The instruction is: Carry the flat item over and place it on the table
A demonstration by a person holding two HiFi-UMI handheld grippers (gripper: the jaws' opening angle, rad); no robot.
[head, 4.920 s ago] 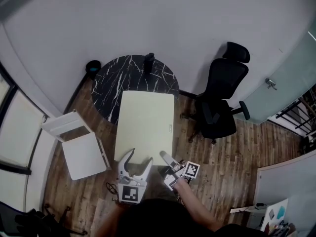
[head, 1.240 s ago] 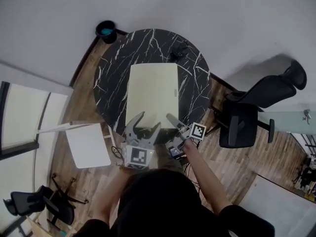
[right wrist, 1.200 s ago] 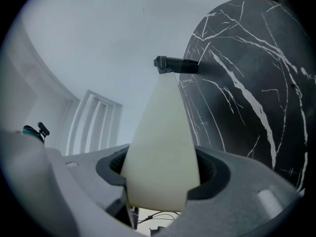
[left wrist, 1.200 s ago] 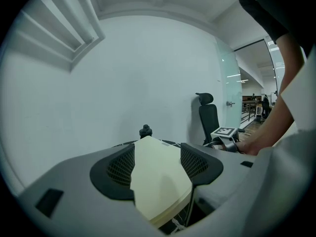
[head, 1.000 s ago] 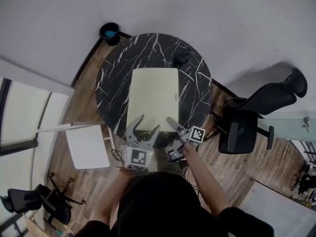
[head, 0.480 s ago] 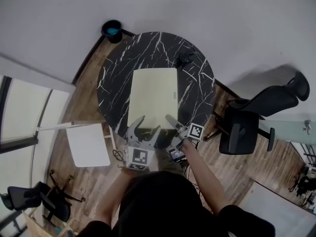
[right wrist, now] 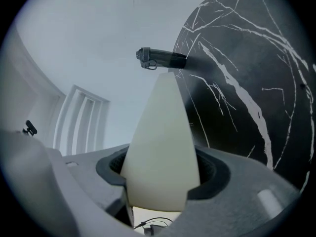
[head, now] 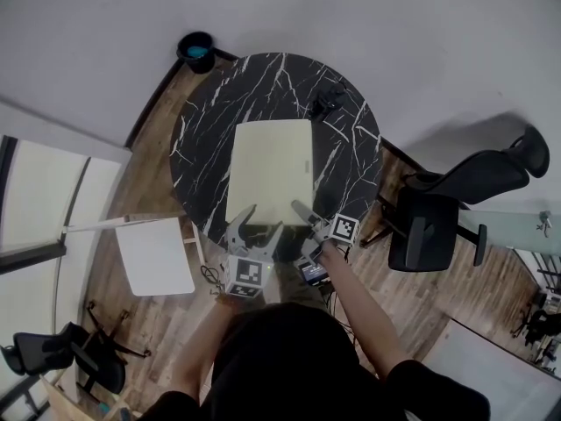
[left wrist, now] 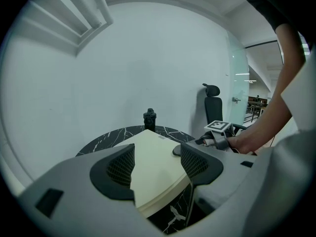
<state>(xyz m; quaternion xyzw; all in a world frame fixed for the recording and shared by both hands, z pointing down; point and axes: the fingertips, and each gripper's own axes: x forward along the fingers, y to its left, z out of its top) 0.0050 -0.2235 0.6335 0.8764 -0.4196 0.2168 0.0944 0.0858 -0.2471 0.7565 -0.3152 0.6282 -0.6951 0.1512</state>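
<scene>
Board (head: 270, 169) held over counter (head: 210, 121)
Your left gripper (head: 266, 217) and right gripper (head: 302, 214) each clamp its near edge, jaws wide.

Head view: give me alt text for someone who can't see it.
A person holds a pale yellow board over a round black marble table, its near edge between the fingers of the left gripper and right gripper.
</scene>
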